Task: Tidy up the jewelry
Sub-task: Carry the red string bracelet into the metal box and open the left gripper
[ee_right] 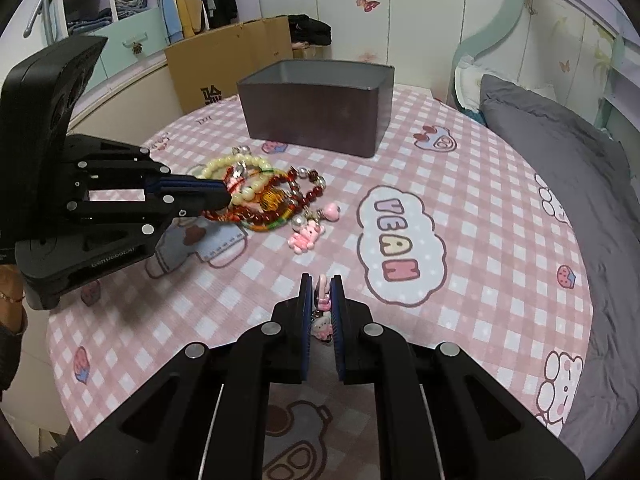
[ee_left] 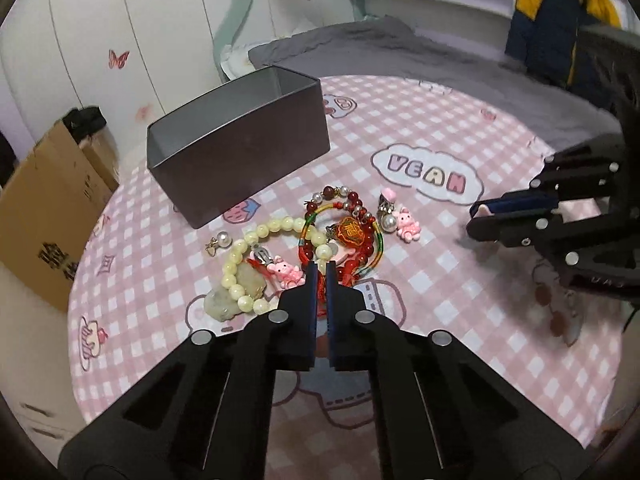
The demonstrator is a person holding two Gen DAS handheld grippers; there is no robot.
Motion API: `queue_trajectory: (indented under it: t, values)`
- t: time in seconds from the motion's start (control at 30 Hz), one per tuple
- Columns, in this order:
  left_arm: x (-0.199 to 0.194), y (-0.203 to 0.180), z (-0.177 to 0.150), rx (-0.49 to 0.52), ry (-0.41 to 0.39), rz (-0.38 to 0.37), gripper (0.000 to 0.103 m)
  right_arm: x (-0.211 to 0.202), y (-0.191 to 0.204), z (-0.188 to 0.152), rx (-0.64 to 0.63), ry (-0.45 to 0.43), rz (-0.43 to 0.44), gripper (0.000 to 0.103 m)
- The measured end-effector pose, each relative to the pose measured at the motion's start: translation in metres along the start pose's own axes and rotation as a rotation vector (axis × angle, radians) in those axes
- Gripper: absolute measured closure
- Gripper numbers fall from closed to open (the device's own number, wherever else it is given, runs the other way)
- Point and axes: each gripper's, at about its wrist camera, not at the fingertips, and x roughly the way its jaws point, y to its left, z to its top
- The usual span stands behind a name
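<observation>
Right wrist view: right tool (ee_right: pixel 321 280) pinches a pink charm (ee_right: pixel 322 300), left tool (ee_left: pixel 320 266) closed on the red bracelet (ee_left: pixel 352 236) — box (ee_right: pixel 316 108) looks empty, pile on tabletop (ee_right: pixel 480 208), so barely begun.

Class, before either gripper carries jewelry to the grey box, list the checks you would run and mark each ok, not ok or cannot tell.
1. right gripper shut on pink charm: ok.
2. left gripper has gripped red tassel cord: cannot tell.
3. grey box open on top: ok.
4. Box inside free of items: cannot tell.
5. red bead bracelet separate from cream bead bracelet: not ok, they overlap.
6. Grippers apart from each other: ok.
</observation>
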Motion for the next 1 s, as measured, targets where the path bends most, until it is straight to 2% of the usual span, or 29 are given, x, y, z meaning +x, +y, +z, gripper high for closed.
queue_trajectory:
  t: [0.2, 0.33, 0.6, 0.8, 1.0]
  values:
    - [-0.016, 0.015, 0.001, -0.064, -0.034, -0.035, 0.099, -0.007, 0.007, 0.008, -0.001, -0.02, 0.01, 0.095]
    - [-0.035, 0.023, 0.002, -0.098, -0.087, -0.041, 0.099, -0.009, 0.011, 0.011, 0.001, -0.027, 0.011, 0.095]
    - [-0.063, 0.043, 0.019, -0.152, -0.165, -0.1, 0.099, -0.016, 0.018, 0.027, 0.01, -0.059, 0.027, 0.095]
    - [-0.083, 0.06, 0.037, -0.187, -0.242, -0.11, 0.099, -0.022, 0.022, 0.054, 0.013, -0.101, 0.053, 0.095]
    - [-0.093, 0.083, 0.062, -0.211, -0.305, -0.062, 0.099, -0.02, 0.016, 0.091, 0.036, -0.153, 0.071, 0.095]
